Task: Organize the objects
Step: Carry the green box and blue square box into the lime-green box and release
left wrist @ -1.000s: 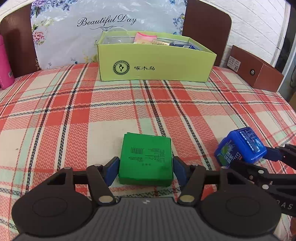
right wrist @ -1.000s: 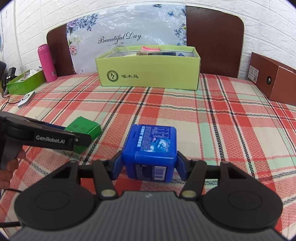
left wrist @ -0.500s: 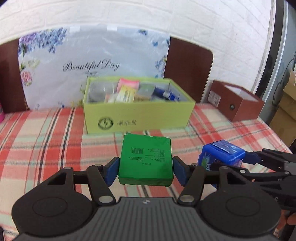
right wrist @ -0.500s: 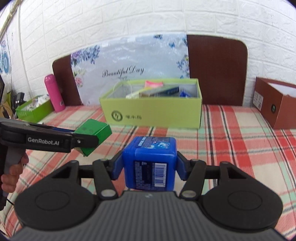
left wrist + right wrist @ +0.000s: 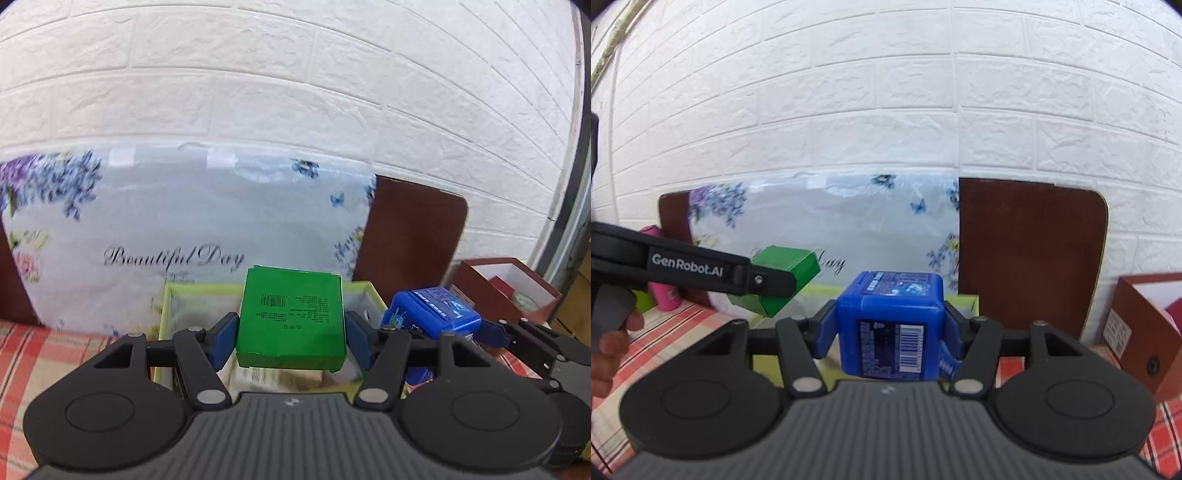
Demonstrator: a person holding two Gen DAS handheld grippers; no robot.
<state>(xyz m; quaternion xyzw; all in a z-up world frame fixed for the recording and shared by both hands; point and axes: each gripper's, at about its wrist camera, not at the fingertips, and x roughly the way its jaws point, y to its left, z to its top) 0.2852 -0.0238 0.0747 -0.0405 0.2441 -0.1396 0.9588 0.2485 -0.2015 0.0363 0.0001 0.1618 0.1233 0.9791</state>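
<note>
White brick wall [image 5: 295, 92] behind; we held left gripper [image 5: 291, 328] pinching green box [image 5: 291, 317], right gripper [image 5: 889, 328] pinching blue box [image 5: 890, 325]; boxes risked colliding over yellow-green carton [image 5: 173, 295].

Bed with a red, white and green plaid cover [image 5: 683, 325]

The checked cover shows only at the frame edges. On it stands 1 open yellow-green box [image 5: 167, 314], its front wall mostly hidden, with blurred contents inside. At the right sits 1 open brown box [image 5: 1141, 332] with a white lining. At the far left stand 1 pink bottle [image 5: 665, 295] and something green just beside it. Behind them, 1 floral "Beautiful Day" sheet [image 5: 184, 229] leans against the dark brown headboard [image 5: 1030, 251].
</note>
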